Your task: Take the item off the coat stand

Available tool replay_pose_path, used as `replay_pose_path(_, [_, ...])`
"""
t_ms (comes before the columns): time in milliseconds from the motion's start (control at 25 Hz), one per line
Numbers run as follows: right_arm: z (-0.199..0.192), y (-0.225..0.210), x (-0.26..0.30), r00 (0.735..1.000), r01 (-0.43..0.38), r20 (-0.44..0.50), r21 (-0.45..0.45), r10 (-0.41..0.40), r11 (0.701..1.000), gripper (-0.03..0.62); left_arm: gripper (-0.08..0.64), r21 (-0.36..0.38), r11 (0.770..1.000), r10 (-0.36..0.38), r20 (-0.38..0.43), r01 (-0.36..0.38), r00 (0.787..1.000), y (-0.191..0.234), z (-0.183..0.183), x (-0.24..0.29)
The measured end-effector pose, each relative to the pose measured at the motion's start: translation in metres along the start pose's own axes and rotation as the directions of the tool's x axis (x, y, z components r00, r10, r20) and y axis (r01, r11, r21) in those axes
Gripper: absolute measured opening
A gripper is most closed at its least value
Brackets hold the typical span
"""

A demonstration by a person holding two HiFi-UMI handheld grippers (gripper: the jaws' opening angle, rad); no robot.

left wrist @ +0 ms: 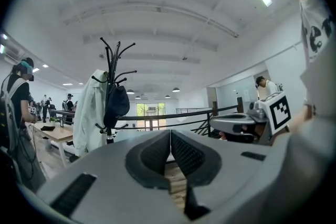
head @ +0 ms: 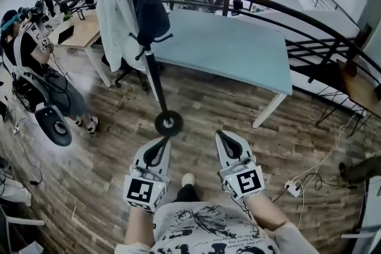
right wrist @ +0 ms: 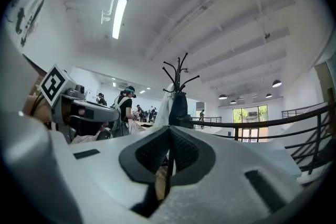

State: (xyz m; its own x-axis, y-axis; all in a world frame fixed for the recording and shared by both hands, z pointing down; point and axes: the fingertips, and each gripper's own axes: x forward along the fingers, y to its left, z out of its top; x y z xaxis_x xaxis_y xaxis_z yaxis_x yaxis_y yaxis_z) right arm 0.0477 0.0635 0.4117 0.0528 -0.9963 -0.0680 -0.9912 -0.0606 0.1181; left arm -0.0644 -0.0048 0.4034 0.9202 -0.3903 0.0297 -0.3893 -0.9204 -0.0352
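Observation:
A black coat stand (head: 153,71) rises from a round base (head: 169,123) on the wood floor just ahead of me. On its hooks hang a white coat (head: 116,15) and a dark bag (head: 152,18). My left gripper (head: 160,141) and right gripper (head: 222,135) are held low, side by side, short of the base, both shut and empty. In the left gripper view the stand (left wrist: 111,81), white coat (left wrist: 88,113) and dark bag (left wrist: 118,102) appear beyond the shut left gripper (left wrist: 170,134). The right gripper view has the stand (right wrist: 178,73) straight ahead above the shut right gripper (right wrist: 169,131).
A light blue table (head: 226,47) stands right behind the stand. A black curved railing (head: 286,13) runs behind it. A person (head: 33,71) with gear stands at the left by a wooden desk (head: 80,30). A power strip (head: 293,188) with cables lies on the floor at right.

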Motion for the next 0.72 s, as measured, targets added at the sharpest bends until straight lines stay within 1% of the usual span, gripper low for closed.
replay_pose_path(200, [0.001, -0.039, 0.093, 1.000, -0.011, 0.002, 0.013, 0.011, 1.000, -0.009, 0.005, 0.007, 1.000, 0.018, 0.015, -0.018, 1.000, 0.070, 0.019, 0.074])
replay_pose_path(360, [-0.008, -0.063, 0.161, 1.000, -0.032, 0.000, 0.021, 0.032, 0.999, -0.009, 0.005, 0.011, 1.000, 0.019, 0.013, -0.019, 1.000, 0.115, 0.014, 0.125])
replay_pose_path(520, [-0.016, -0.076, 0.214, 0.999, -0.046, 0.002, 0.027, 0.046, 0.999, -0.009, 0.005, 0.033, 0.999, 0.022, 0.013, -0.023, 1.000, 0.151, 0.012, 0.157])
replay_pose_path(600, [-0.019, -0.077, 0.235, 0.998, -0.063, -0.001, 0.032, 0.063, 0.997, -0.009, 0.005, 0.042, 0.999, 0.025, -0.012, -0.025, 1.000, 0.164, 0.009, 0.167])
replay_pose_path(640, [-0.022, -0.077, 0.245, 0.997, -0.075, -0.003, 0.035, 0.075, 0.997, -0.009, 0.005, 0.042, 0.999, 0.034, -0.032, -0.032, 0.999, 0.171, 0.006, 0.171])
replay_pose_path(720, [-0.025, -0.080, 0.265, 0.995, -0.100, -0.005, 0.040, 0.100, 0.994, -0.009, 0.005, 0.034, 0.998, 0.062, -0.026, -0.062, 0.998, 0.186, 0.005, 0.180])
